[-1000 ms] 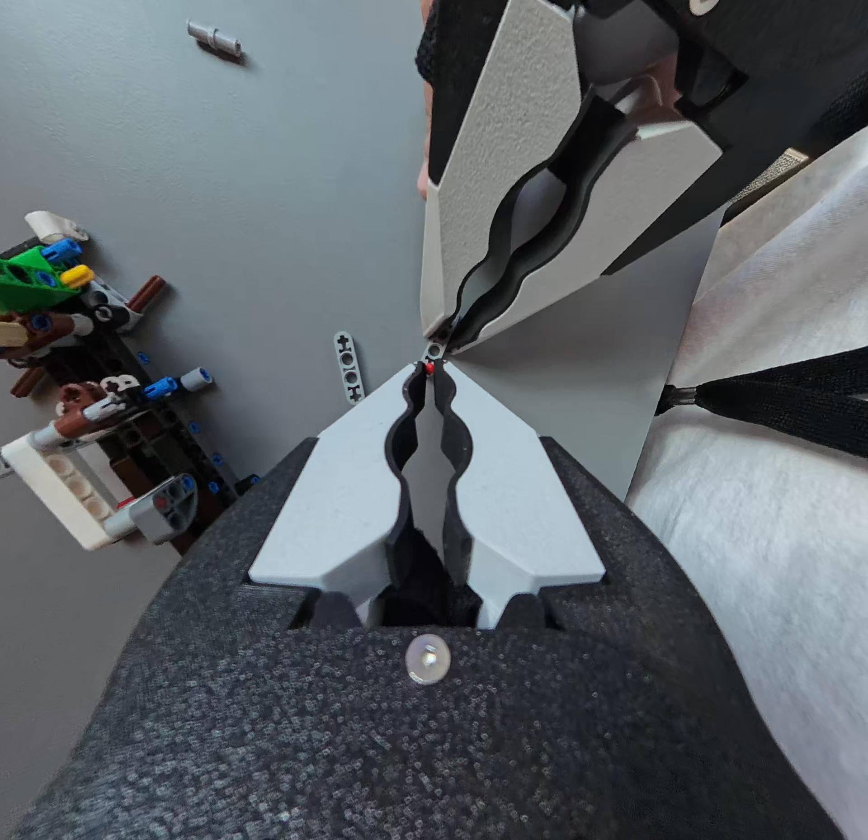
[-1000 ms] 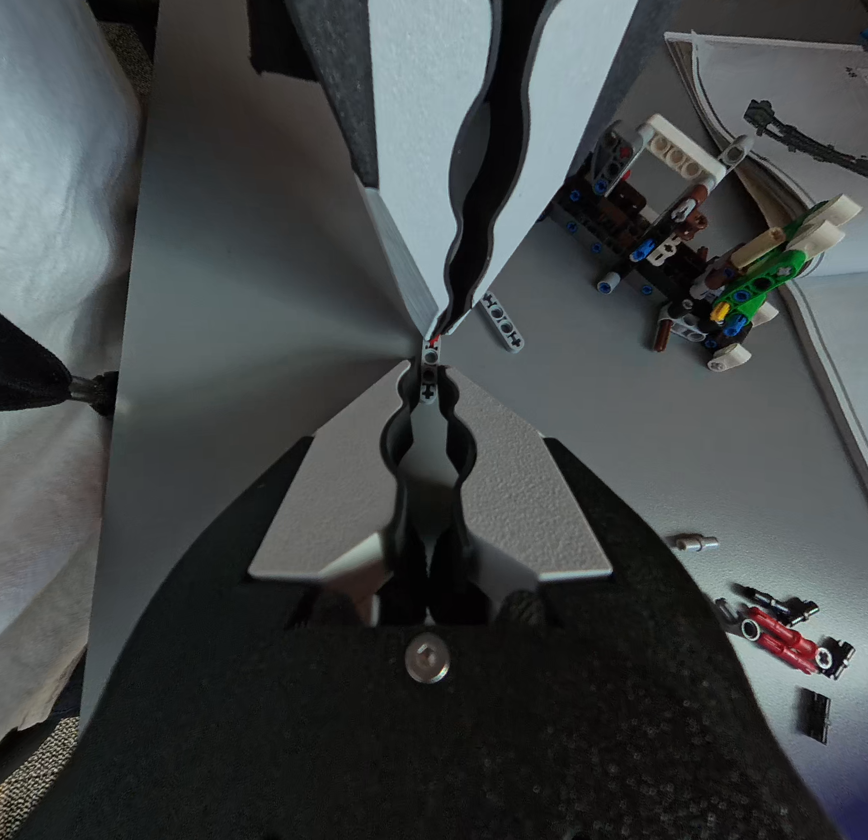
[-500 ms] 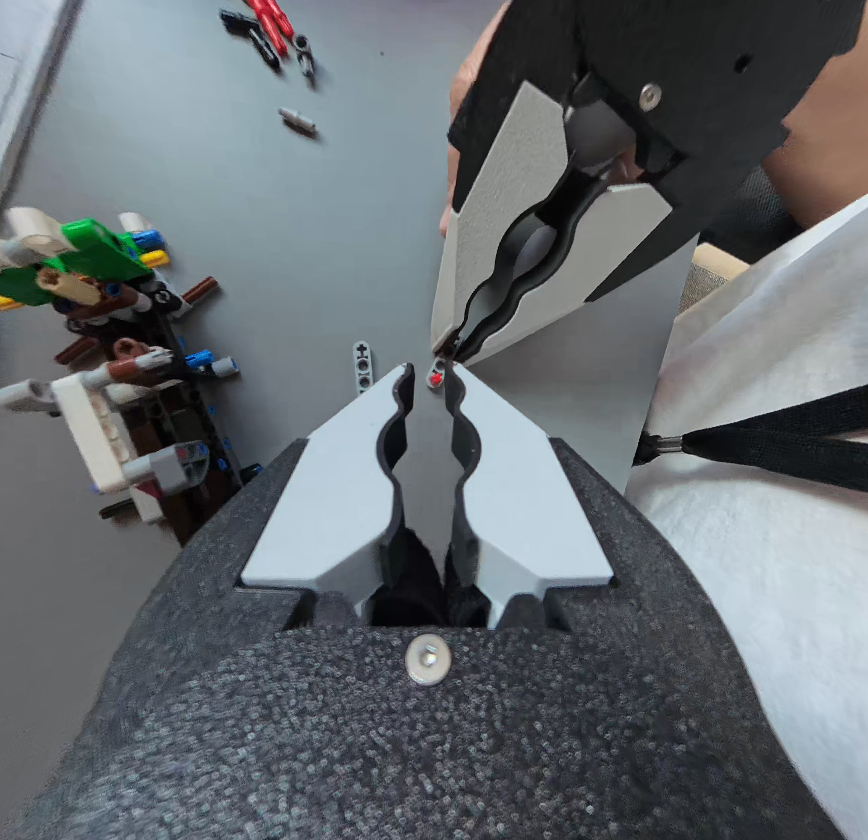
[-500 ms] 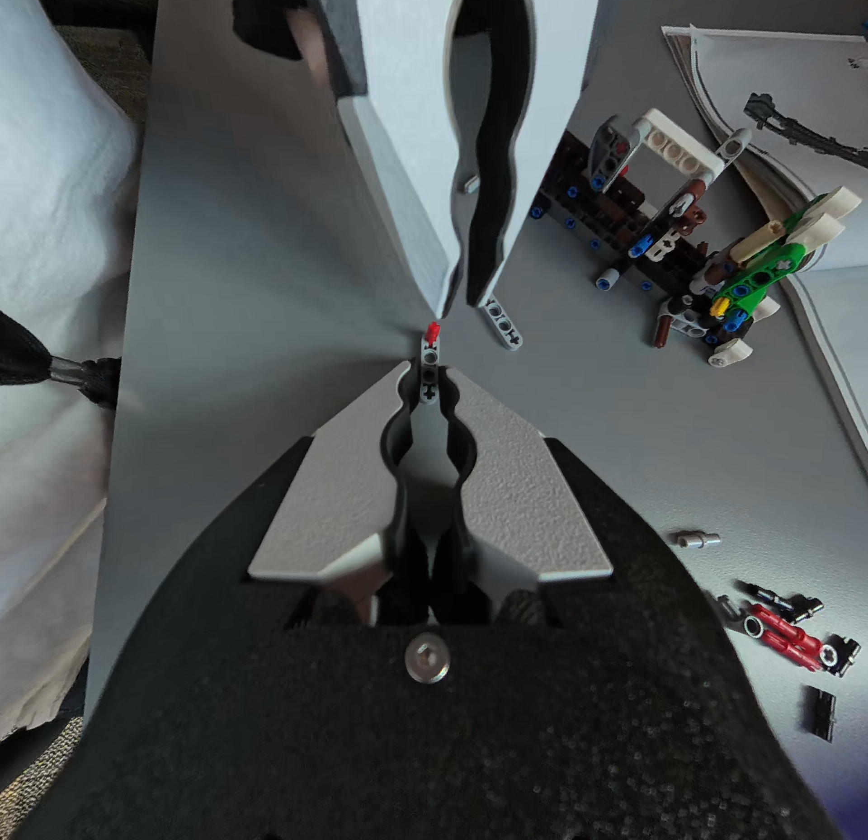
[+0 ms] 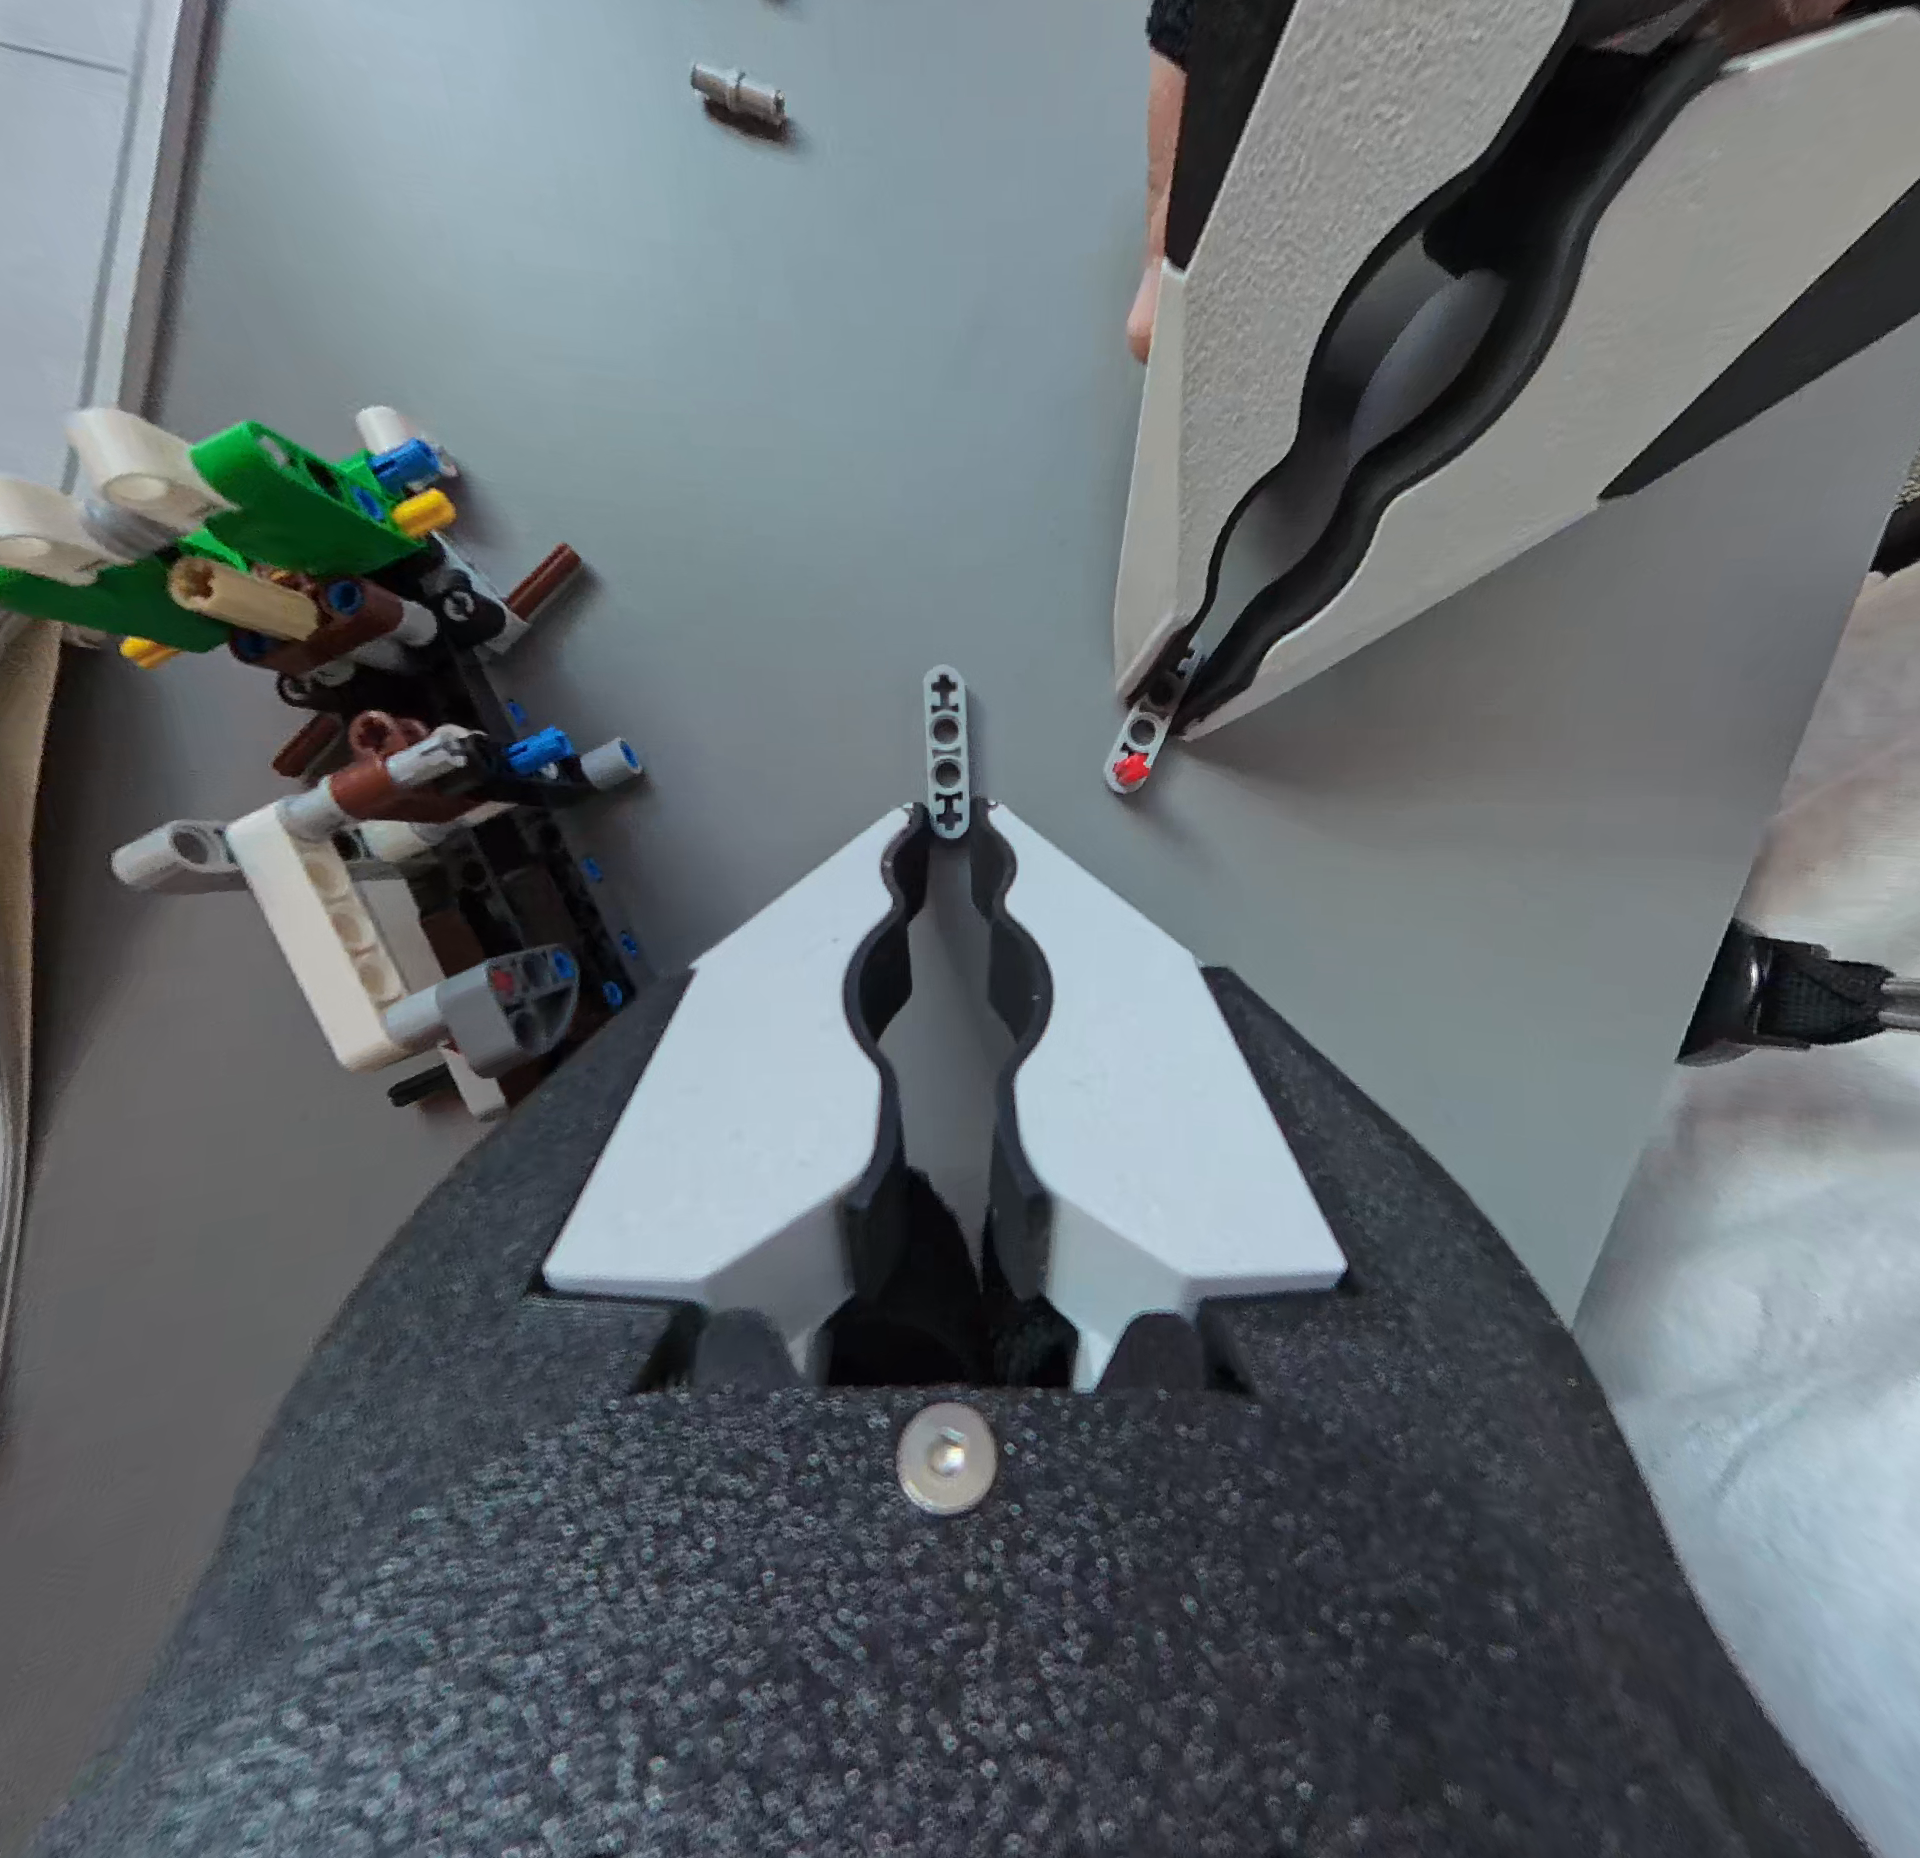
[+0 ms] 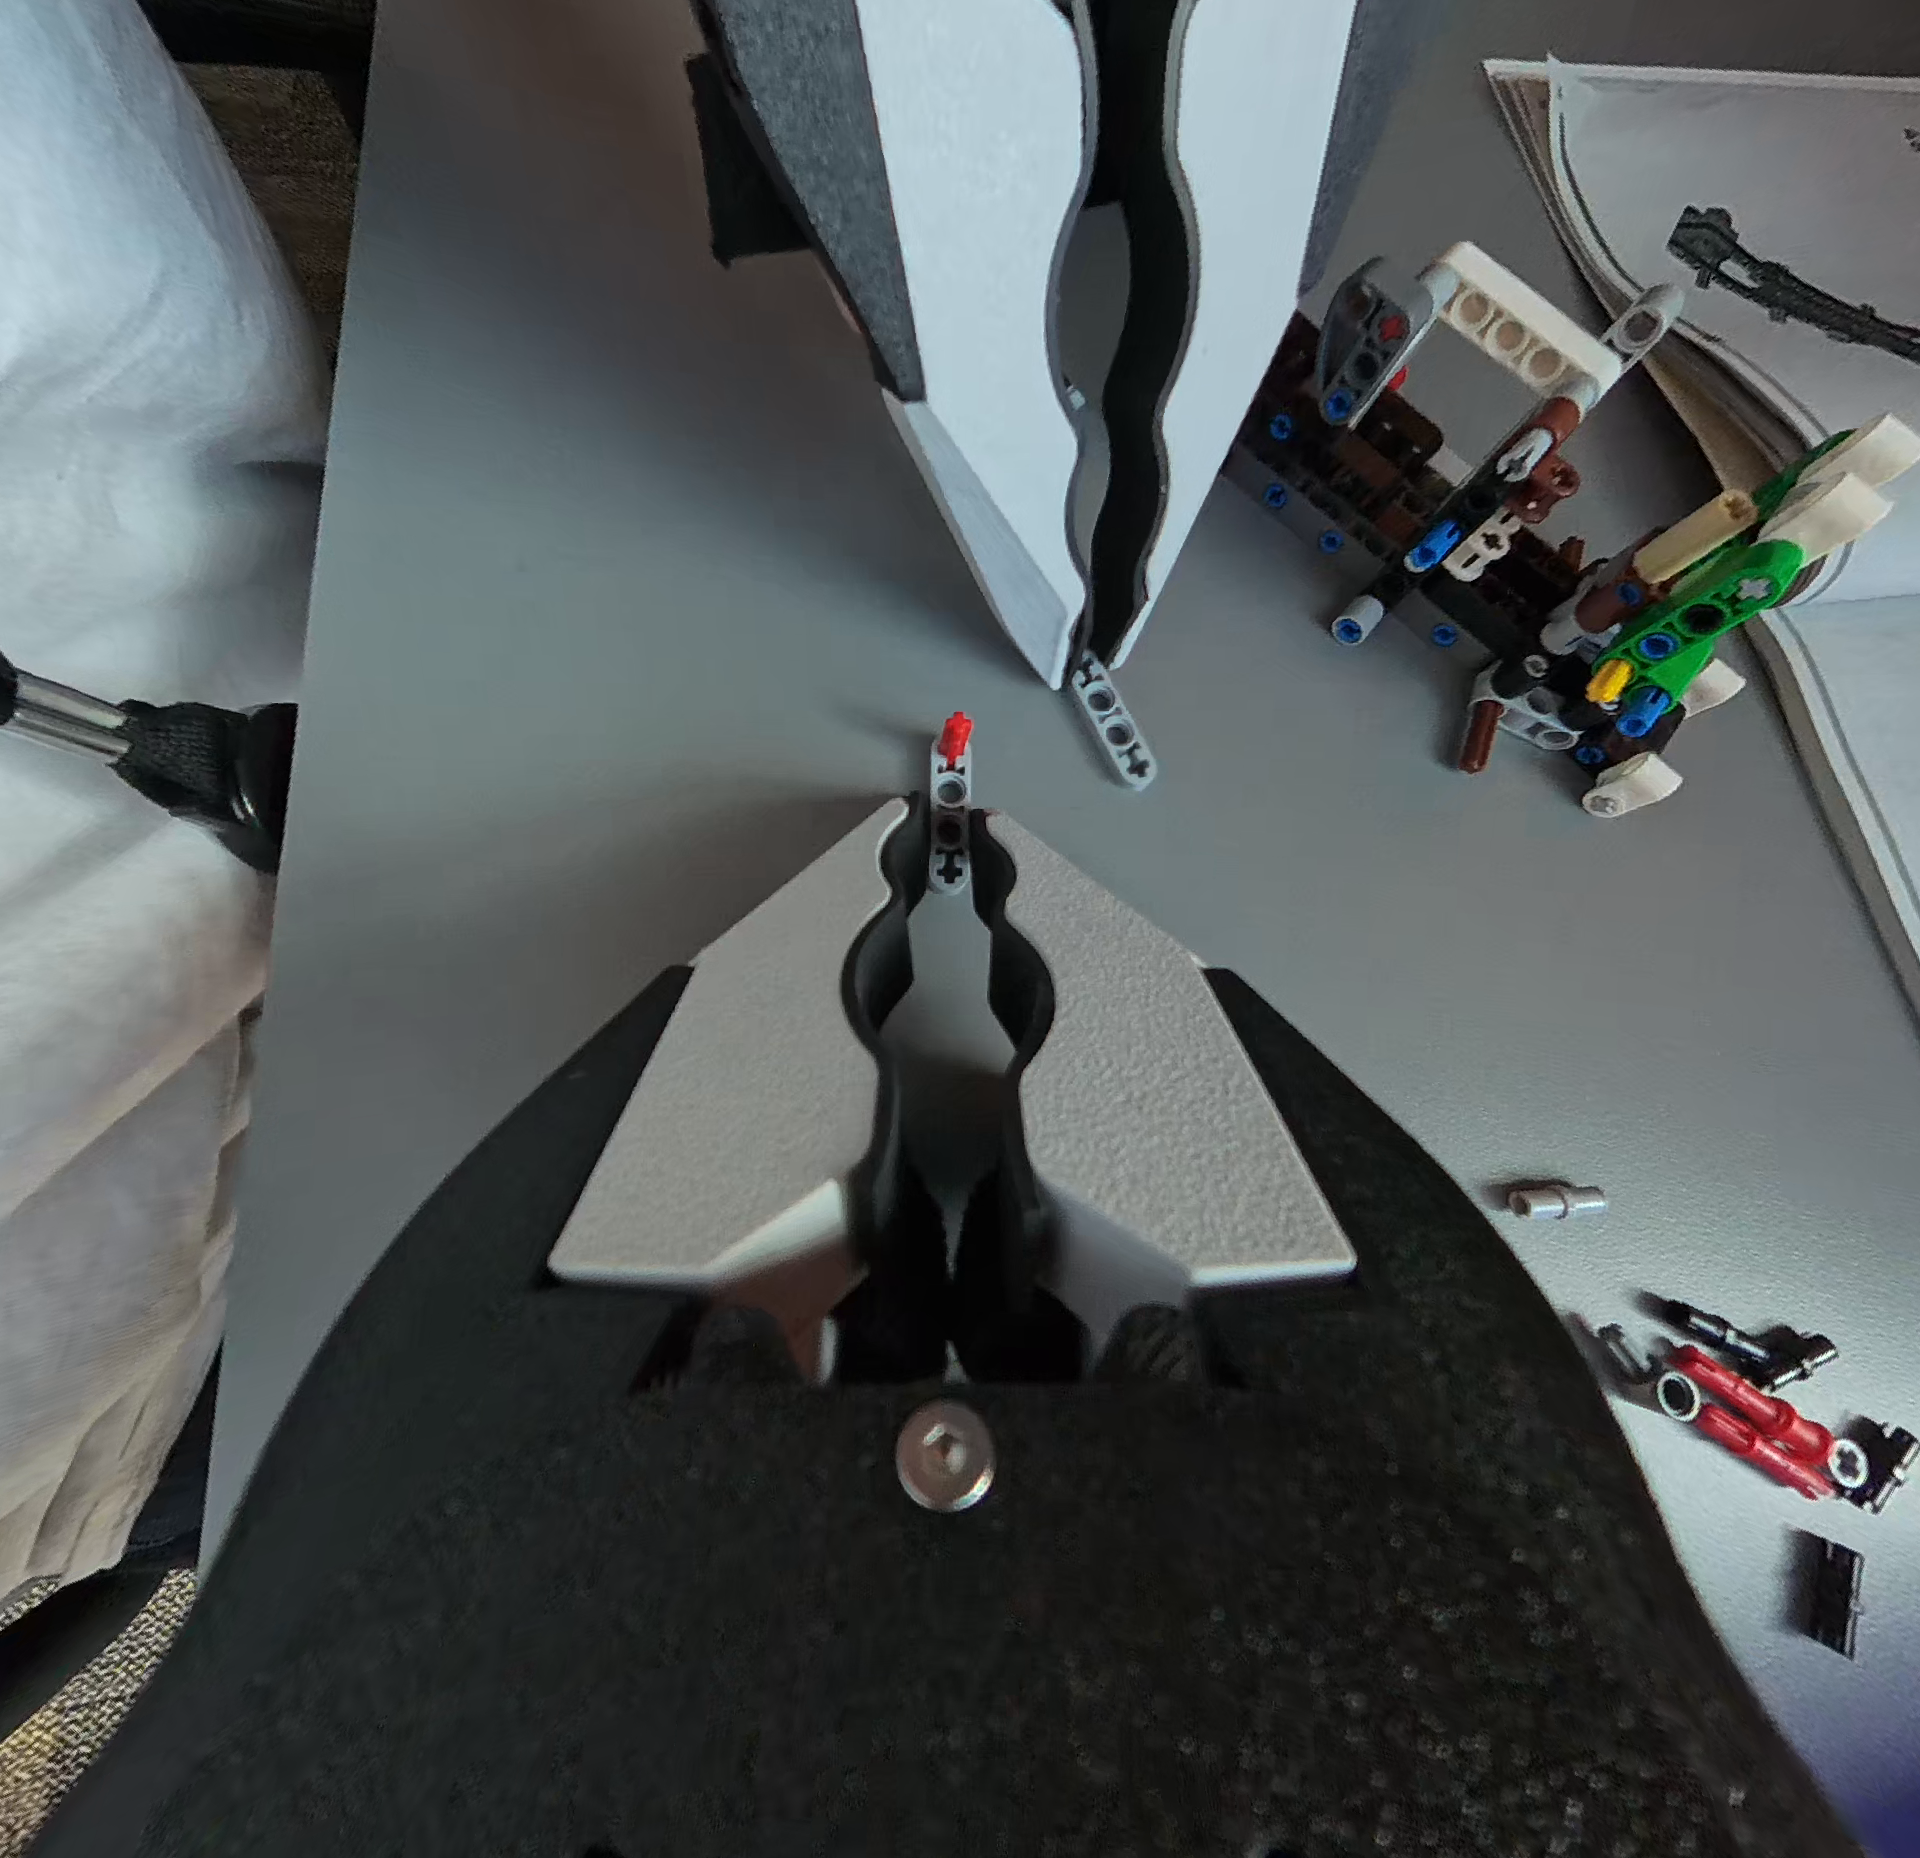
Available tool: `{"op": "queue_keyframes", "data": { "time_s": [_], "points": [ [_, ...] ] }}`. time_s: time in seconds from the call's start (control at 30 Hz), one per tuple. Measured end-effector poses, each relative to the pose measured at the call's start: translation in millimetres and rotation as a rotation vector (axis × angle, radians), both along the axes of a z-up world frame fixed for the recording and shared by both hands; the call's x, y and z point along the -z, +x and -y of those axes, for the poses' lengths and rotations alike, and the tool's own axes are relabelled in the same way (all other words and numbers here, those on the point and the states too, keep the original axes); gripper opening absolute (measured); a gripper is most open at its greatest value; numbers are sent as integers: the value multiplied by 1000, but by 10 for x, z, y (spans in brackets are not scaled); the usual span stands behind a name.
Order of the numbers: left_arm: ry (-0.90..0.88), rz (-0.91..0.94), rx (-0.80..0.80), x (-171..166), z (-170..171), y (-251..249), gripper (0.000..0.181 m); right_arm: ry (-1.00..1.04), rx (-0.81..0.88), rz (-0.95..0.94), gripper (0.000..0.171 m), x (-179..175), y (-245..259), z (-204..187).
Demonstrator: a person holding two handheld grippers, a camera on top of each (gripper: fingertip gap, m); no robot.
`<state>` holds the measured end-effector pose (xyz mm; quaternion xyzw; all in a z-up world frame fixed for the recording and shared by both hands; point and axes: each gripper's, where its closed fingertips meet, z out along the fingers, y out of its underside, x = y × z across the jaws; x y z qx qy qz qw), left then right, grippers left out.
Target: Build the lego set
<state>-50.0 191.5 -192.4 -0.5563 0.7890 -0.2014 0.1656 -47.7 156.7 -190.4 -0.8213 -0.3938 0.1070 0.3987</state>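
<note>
My right gripper (image 6: 951, 832) is shut on a short grey beam (image 6: 951, 795) with a red pin (image 6: 954, 733) stuck in its far end, held just above the grey table (image 6: 623, 561). It also shows in the left wrist view (image 5: 1164, 702), with that beam (image 5: 1141, 738) and pin (image 5: 1127, 767). My left gripper (image 5: 948, 813) has its tips closed in on the near end of a second grey beam (image 5: 945, 743) that lies flat on the table. In the right wrist view the left gripper (image 6: 1096, 655) stands over this beam (image 6: 1117, 733).
The partly built model (image 5: 416, 769) of green, brown, white and black parts lies left of the left gripper; it also shows at the right (image 6: 1507, 520). An open booklet (image 6: 1766, 198) lies behind it. A loose grey pin (image 6: 1553, 1200) and red and black parts (image 6: 1756, 1413) lie at the right.
The left gripper let go of the red pin, which stays in the right gripper's beam. It opened, moved over to the second beam on the table and closed around its end.
</note>
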Motion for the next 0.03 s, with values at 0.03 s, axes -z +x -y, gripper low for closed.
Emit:
{"op": "queue_keyframes", "data": {
  "time_s": [0.03],
  "points": [
    [8,5,5,1,0,-2,6,-1,0,-1,7,-1,0,1]
  ]
}}
